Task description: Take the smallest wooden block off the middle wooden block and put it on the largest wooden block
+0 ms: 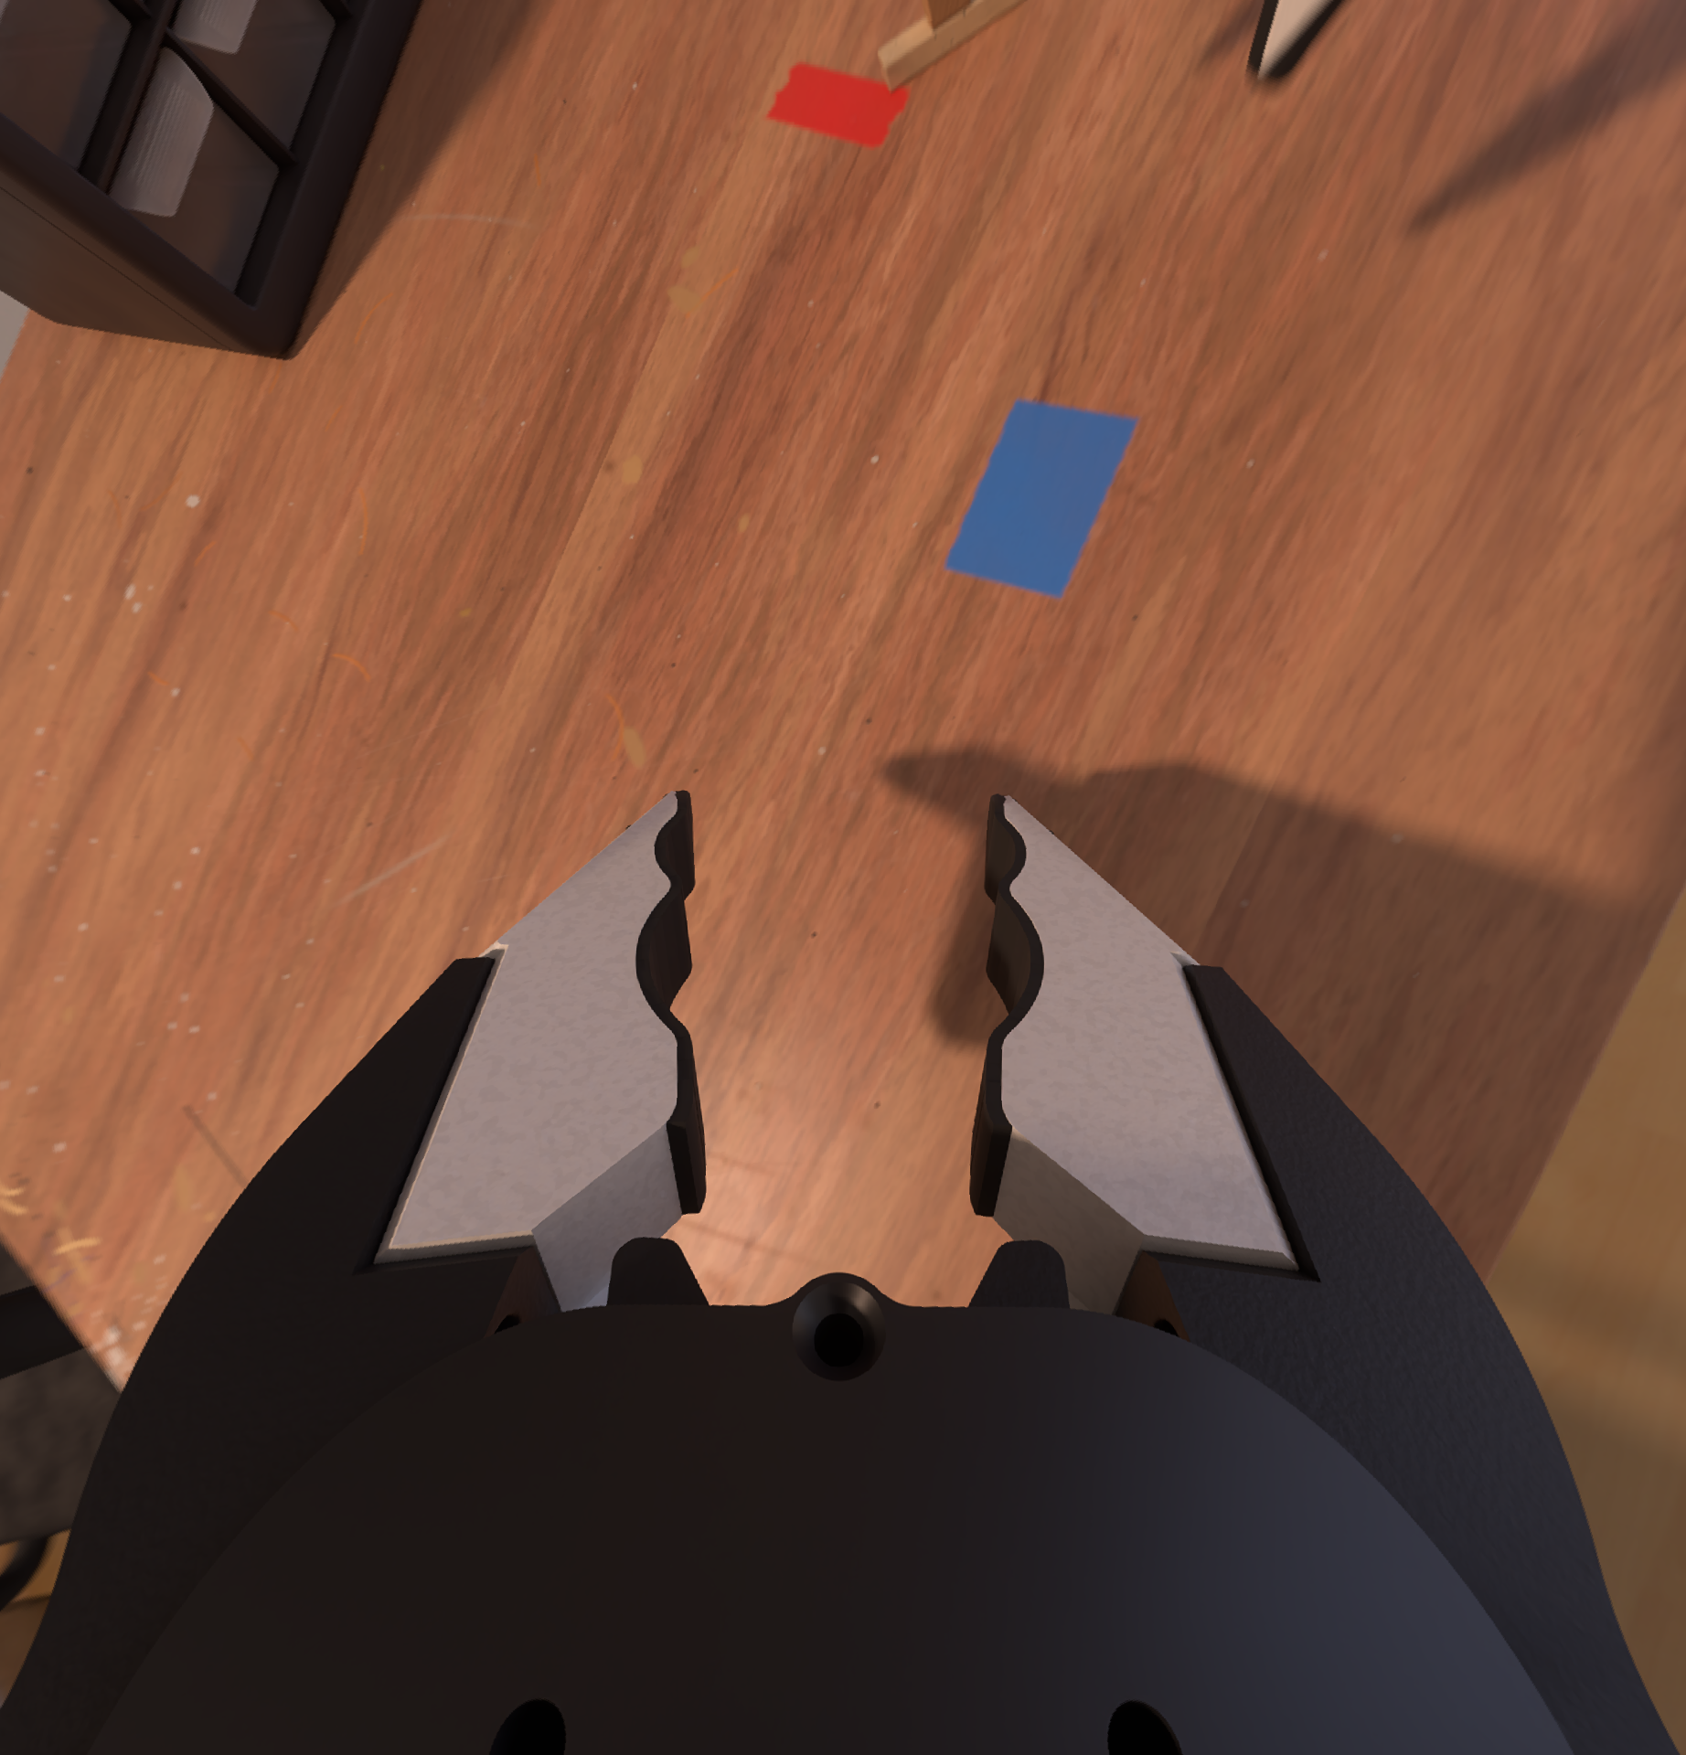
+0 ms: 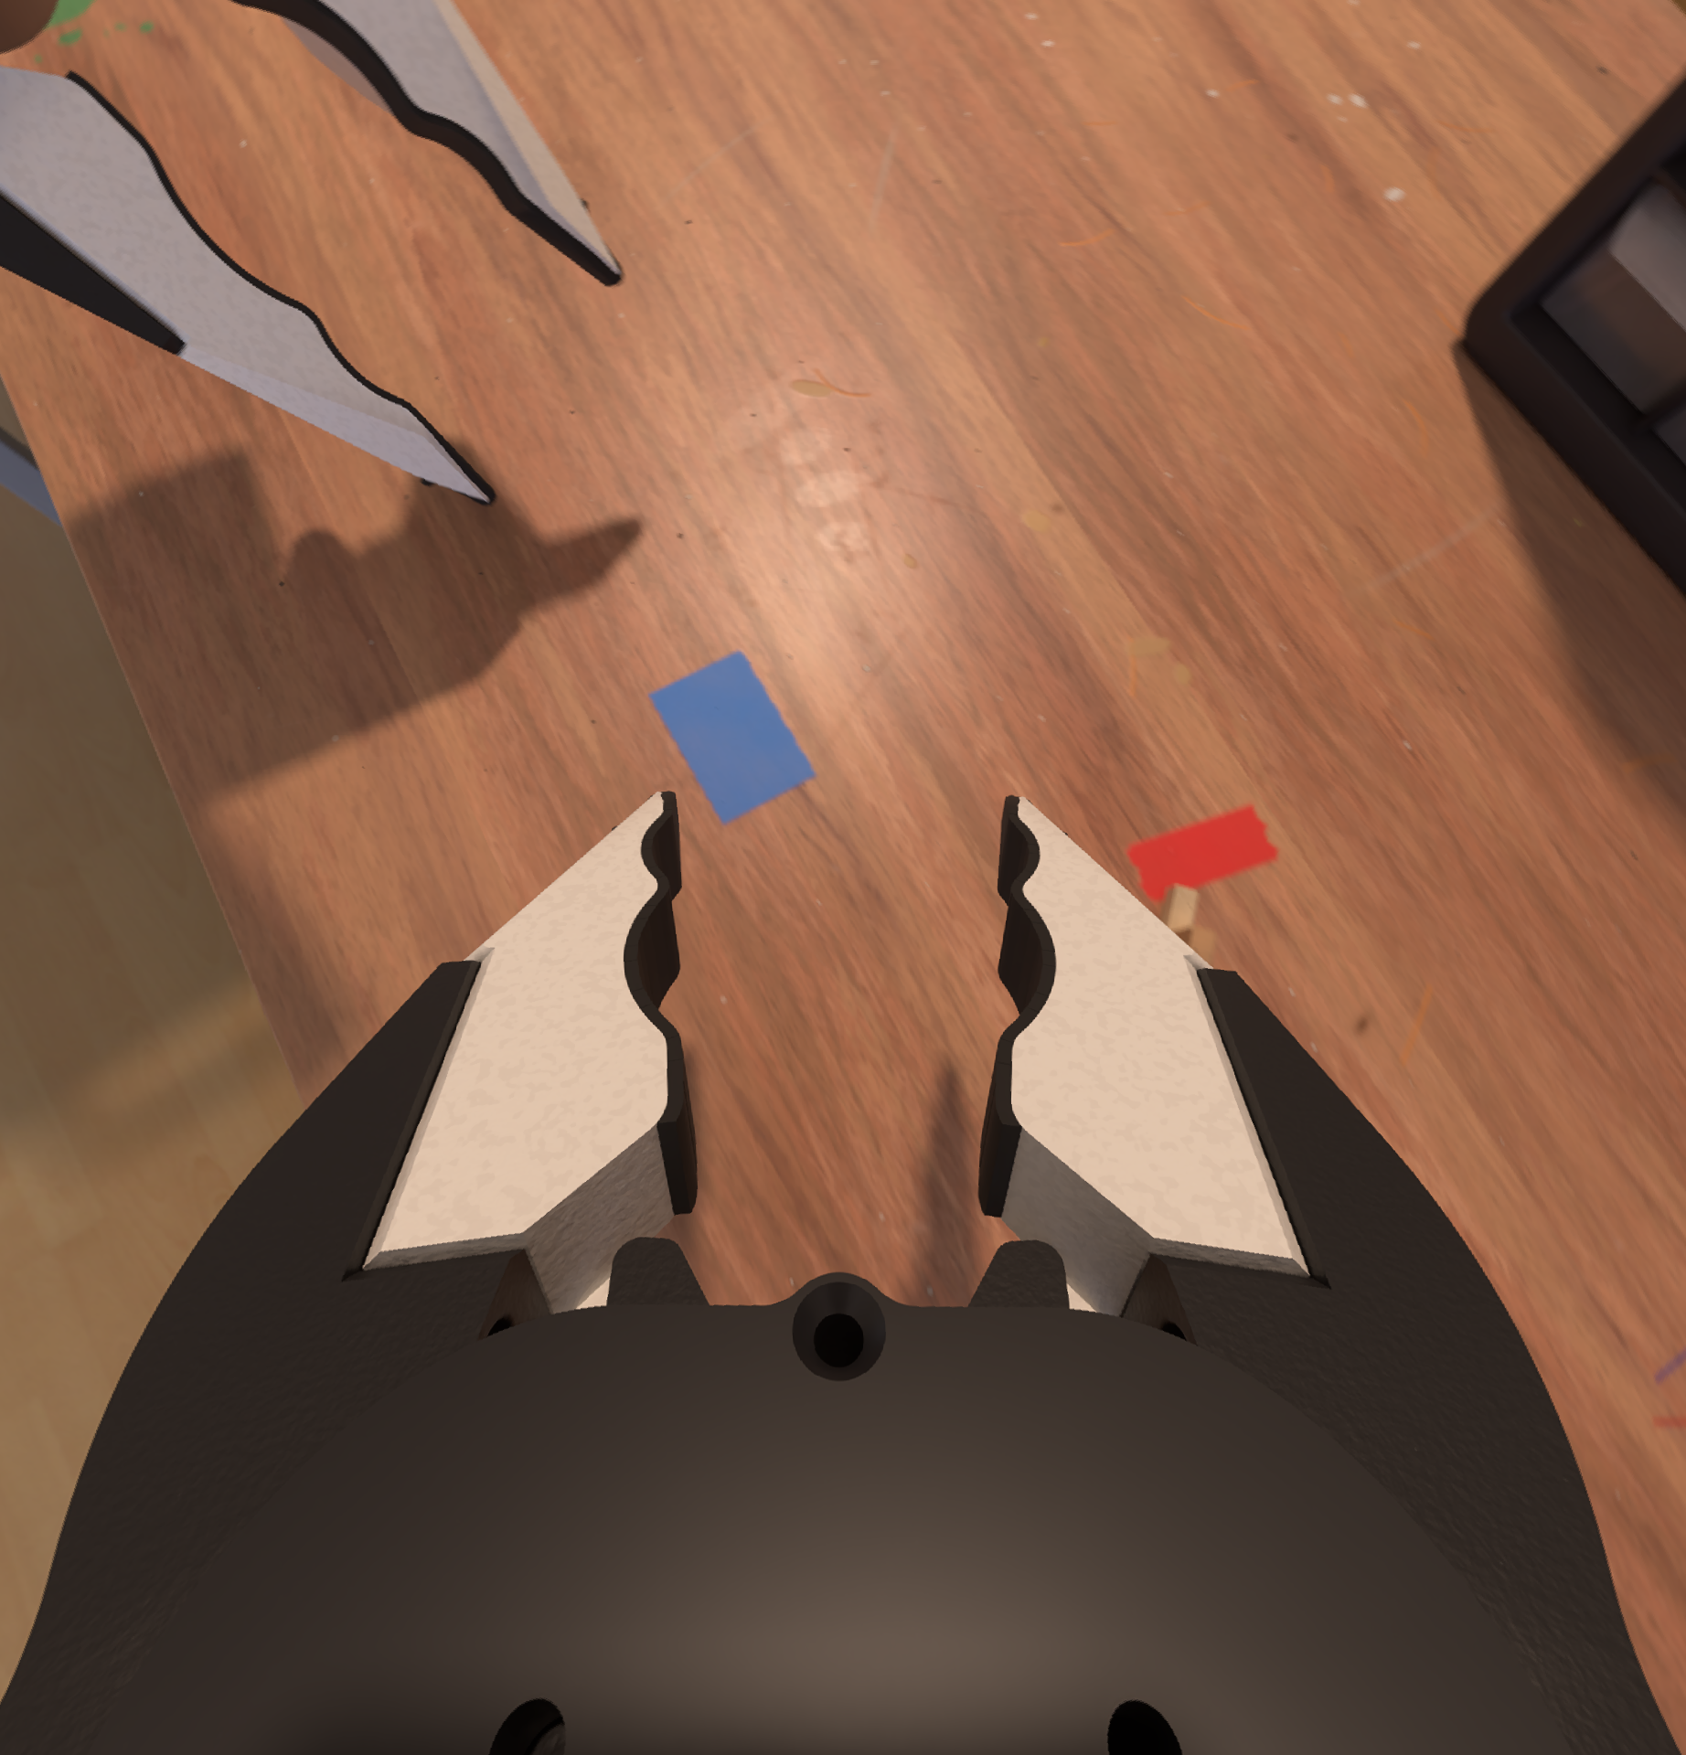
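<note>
bench (image 1: 440, 665): reddish wood, scuffed and speckled; carries everything seen. Both views look down on it.
dark crate (image 1: 136, 161): black, divided into compartments, at 1 far corner of the bench; well apart from the work.
left hand-held gripper (image 1: 837, 800): fingers spread, nothing between them; hovers over bare bench. Its 2 fingers also show top left in the right wrist view.
right hand-held gripper (image 2: 837, 800): fingers spread, empty, above the bench.
blue patch (image 2: 731, 736): flat rectangle on the bench, just ahead of the right hand-held gripper's left fingertip.
red patch (image 2: 1200, 850): flat, smaller, just right of the right hand-held gripper's right fingertip.
wooden block (image 2: 1183, 910): only a pale sliver shows, touching the red patch's near edge, mostly hidden behind the right finger. In the left wrist view it sits at the far top edge, cut off. Which of the 3 blocks it is: cannot tell.
bearing: blocks lie just ahead and right of the right hand-held gripper; far ahead of the left.
long axis: too little visible to judge.
nearer: right, clearly; likely the one to reach.
</note>
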